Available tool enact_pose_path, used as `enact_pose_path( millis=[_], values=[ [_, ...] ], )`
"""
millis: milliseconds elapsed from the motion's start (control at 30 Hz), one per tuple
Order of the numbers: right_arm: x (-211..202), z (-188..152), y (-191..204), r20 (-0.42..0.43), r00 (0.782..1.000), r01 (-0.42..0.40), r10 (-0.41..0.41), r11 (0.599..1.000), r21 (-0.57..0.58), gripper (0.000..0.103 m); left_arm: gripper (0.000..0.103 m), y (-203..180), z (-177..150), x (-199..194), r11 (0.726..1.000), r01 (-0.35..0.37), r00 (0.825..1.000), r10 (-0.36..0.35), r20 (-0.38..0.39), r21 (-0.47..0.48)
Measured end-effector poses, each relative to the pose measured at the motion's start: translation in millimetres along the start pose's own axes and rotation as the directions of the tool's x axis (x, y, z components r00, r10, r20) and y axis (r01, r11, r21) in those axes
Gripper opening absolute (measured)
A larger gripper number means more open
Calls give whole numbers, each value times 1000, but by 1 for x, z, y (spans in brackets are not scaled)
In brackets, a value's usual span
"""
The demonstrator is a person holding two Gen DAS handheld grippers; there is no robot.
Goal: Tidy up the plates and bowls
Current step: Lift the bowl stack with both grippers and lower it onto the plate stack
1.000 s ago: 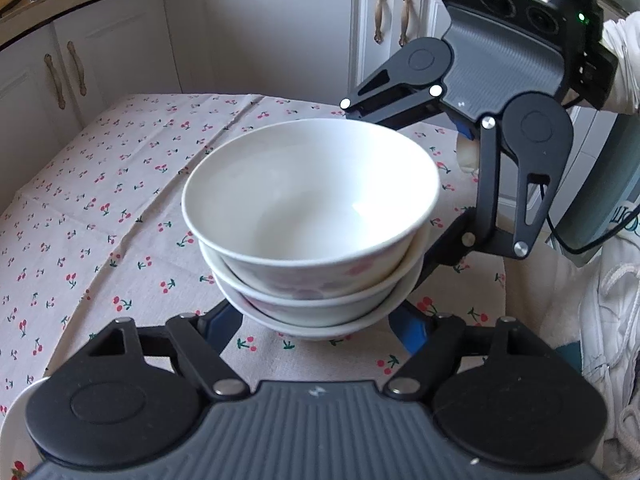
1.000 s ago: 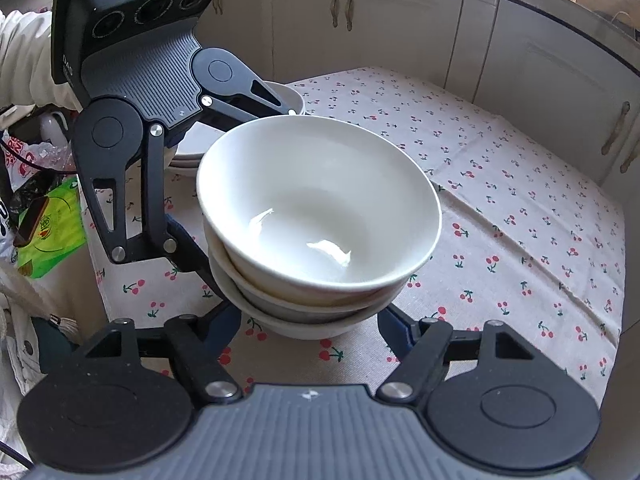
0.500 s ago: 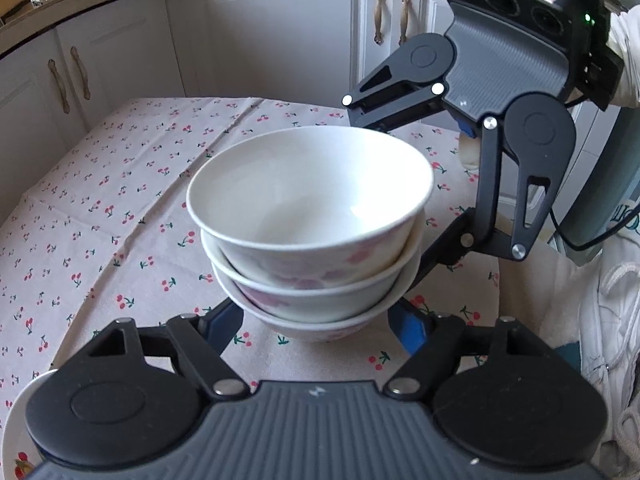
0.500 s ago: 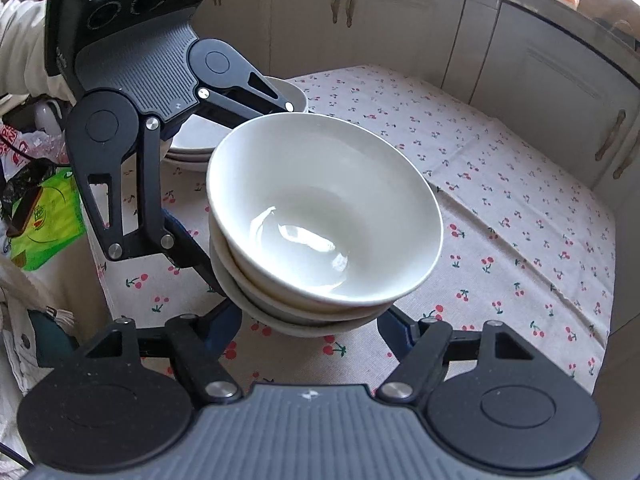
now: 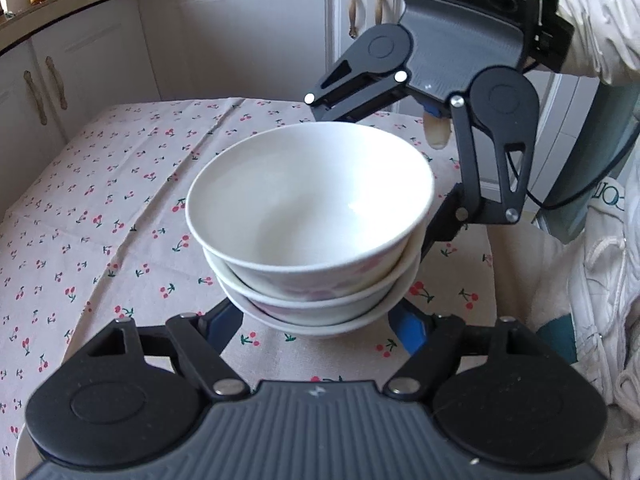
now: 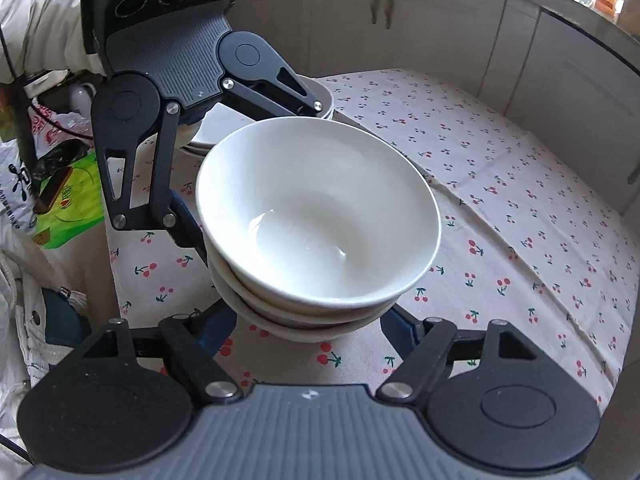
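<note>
Three bowls (image 5: 312,224) are sitting nested on the cherry tablecloth (image 5: 100,220) w/ plates (image 6: 216,128) stacked behind, so sorting's looking nearly done. Left gripper (image 5: 320,320) is straddling the stack's base, grip unclear; right gripper (image 6: 308,324) is opening around it.

A: Middle of the bench (image 5: 120,220) is taken by the stack of bowls (image 5: 312,216), and both sets of tongs crowd it: the left tongs (image 5: 316,320) straddle its base on one side, the right tongs (image 6: 308,320), jaws opening, straddle it on the other.

B: So no way in low beside that stack?

A: None. Behind it, toward the near corner, a pile of plates (image 6: 224,128) blocks that edge, with a green bag (image 6: 68,208) just off the bench.

B: And the open room?

A: The whole far stretch of cherry-print cloth (image 6: 520,200), out to the cabinets (image 6: 580,80), lies bare.
</note>
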State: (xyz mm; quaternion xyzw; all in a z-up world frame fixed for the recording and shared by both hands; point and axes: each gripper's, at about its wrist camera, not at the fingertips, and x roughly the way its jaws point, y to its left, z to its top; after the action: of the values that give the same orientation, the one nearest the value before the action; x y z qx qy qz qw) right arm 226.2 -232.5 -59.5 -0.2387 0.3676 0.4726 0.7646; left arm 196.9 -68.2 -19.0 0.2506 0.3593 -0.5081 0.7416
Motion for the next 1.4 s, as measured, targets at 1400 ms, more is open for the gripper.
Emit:
enact_pose_path(
  millis=[1400],
  values=[
    [46,150,62,33,999,-3,13,957,-289,82,79,11,-82,-133,949,-285,955,293,46,-138]
  ],
)
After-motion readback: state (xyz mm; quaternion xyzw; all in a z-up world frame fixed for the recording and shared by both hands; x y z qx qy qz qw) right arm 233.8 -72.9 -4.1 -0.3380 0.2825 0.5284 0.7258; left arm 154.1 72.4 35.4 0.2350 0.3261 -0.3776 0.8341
